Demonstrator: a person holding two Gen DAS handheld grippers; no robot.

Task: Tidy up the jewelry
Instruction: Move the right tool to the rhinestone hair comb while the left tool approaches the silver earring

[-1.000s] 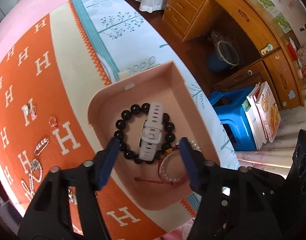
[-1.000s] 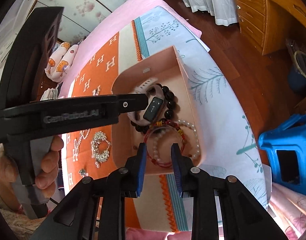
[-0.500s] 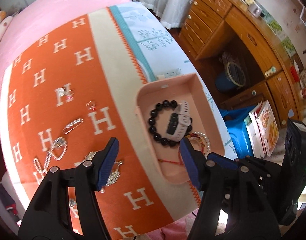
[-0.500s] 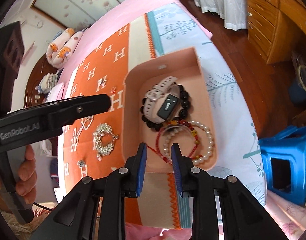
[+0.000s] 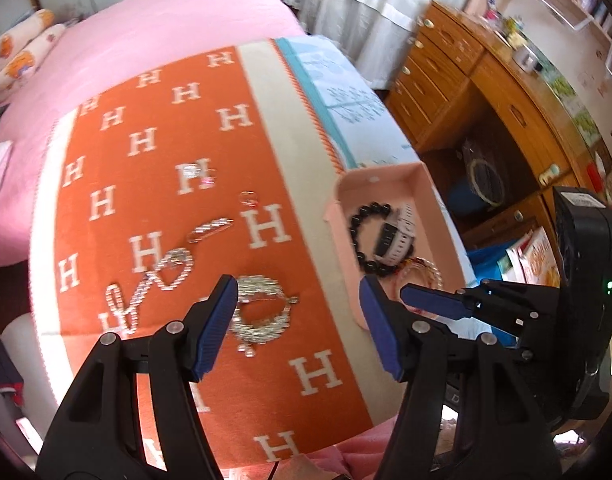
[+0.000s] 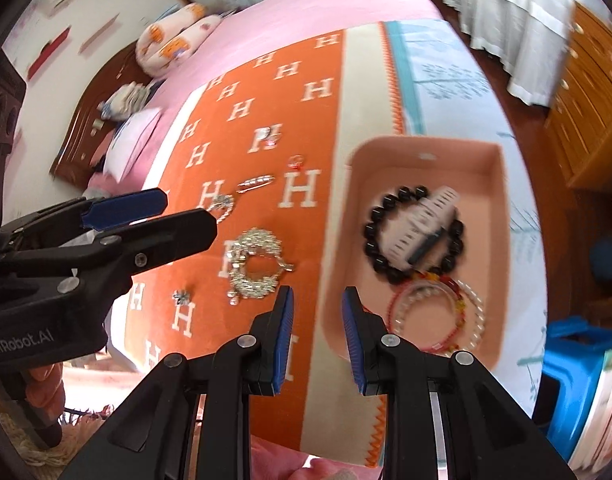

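A pink tray [image 5: 342, 216] [image 6: 334, 280] lies on an orange H-patterned blanket [image 5: 153, 208] [image 6: 241, 112]. In it are a black bead bracelet [image 5: 360, 226] [image 6: 376, 236], a white watch [image 5: 400, 236] [image 6: 420, 220] and red and pearl bracelets [image 6: 438, 312]. On the blanket lie a coiled silver chain [image 5: 261, 312] [image 6: 253, 264], a silver necklace [image 5: 161, 280], a hair clip [image 5: 211, 228] [image 6: 255, 182] and small earrings [image 5: 197, 172] [image 6: 267, 136]. My left gripper [image 5: 297, 320] [image 6: 145, 216] is open and empty above the coiled chain. My right gripper [image 6: 316, 336] [image 5: 430, 300] is partly open and empty by the tray's near-left corner.
A small silver flower charm [image 6: 181, 296] lies near the blanket's front. A wooden dresser [image 5: 486, 92], a blue stool [image 6: 574, 364] and books [image 5: 538, 256] stand right of the bed. Pillows [image 6: 173, 40] lie at the far end.
Both grippers have drawn back and swung left from over the tray towards the loose jewelry on the blanket. The left now hovers over the coiled chain.
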